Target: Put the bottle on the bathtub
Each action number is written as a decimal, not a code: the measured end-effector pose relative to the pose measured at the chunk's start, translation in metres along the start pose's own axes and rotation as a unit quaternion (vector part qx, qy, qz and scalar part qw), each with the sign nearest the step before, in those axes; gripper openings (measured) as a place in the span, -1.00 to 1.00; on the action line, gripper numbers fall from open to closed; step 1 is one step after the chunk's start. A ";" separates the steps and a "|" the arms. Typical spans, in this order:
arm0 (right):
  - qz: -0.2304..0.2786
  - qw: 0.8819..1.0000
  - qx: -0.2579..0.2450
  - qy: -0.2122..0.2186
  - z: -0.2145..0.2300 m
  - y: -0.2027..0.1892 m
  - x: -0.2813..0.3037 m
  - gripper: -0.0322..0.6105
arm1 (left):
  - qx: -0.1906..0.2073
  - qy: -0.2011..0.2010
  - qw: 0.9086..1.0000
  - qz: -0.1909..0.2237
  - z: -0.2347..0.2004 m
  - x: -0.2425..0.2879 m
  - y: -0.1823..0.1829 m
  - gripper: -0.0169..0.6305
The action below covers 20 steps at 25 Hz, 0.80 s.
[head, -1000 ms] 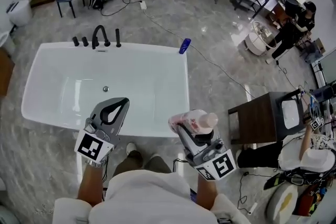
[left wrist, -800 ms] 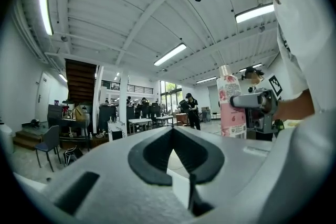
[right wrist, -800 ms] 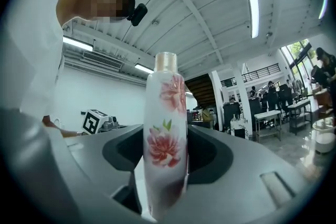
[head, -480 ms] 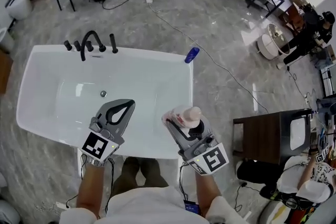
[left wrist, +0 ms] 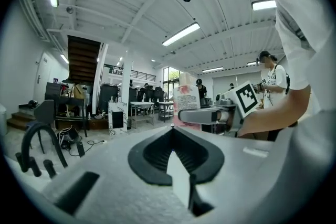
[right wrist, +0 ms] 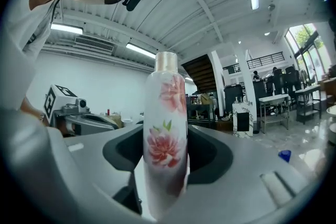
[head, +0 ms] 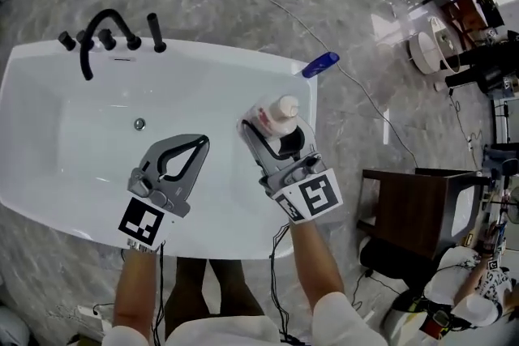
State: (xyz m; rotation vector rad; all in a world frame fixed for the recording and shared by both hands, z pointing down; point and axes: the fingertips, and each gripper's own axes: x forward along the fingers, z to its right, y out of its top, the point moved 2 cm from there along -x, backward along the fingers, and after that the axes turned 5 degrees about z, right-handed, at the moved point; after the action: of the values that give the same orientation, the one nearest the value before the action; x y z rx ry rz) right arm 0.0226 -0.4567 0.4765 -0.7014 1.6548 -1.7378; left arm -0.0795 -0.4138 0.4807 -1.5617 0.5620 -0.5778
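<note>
**Right gripper.** The right gripper (head: 274, 134) is held over the right end of the bathtub (head: 203, 244). Its jaws are set wide apart and are closed on the bottle (head: 280, 111). The bottle is gripped at its lower body and is carried upright, cap uppermost. In the right gripper view the bottle (right wrist: 167, 128) is seen as a white cylinder printed with pink flowers and topped by a pale cap, and it fills the gap between the jaws.

**Task item position.** The bottle is not set down on the bathtub. In the head view it is located over the basin, just inside the right-hand rim and clear of the rim surface.

**Left gripper.** The left gripper (head: 201, 143) is held beside the right gripper, over the near half of the basin. Its jaws are brought fully together at the tips, and nothing is held between them. This is confirmed in the left gripper view, where the two tips (left wrist: 171, 128) are seen to meet.

**Surroundings.** A black faucet (head: 89, 40) is mounted on the far left rim. A drain (head: 139, 124) is visible in the basin floor. A blue object (head: 321, 65) is located at the far right corner of the bathtub.
</note>
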 end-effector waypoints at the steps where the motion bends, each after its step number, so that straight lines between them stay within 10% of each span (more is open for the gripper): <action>1: -0.002 1.000 -0.001 -0.001 0.008 -0.017 0.014 -0.15 | -0.003 -0.001 1.000 -0.001 -0.007 0.005 -0.014 -0.95; 20: 0.009 0.996 -0.060 -0.059 0.121 -0.219 0.224 -0.16 | -0.050 0.027 0.998 -0.004 -0.060 0.023 -0.157 -0.95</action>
State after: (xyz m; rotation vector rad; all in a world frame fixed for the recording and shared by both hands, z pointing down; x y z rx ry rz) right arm -0.0520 -0.7021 0.6934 -0.8255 1.6888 -1.5649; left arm -0.0993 -0.4636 0.6420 -1.6469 0.6333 -0.6072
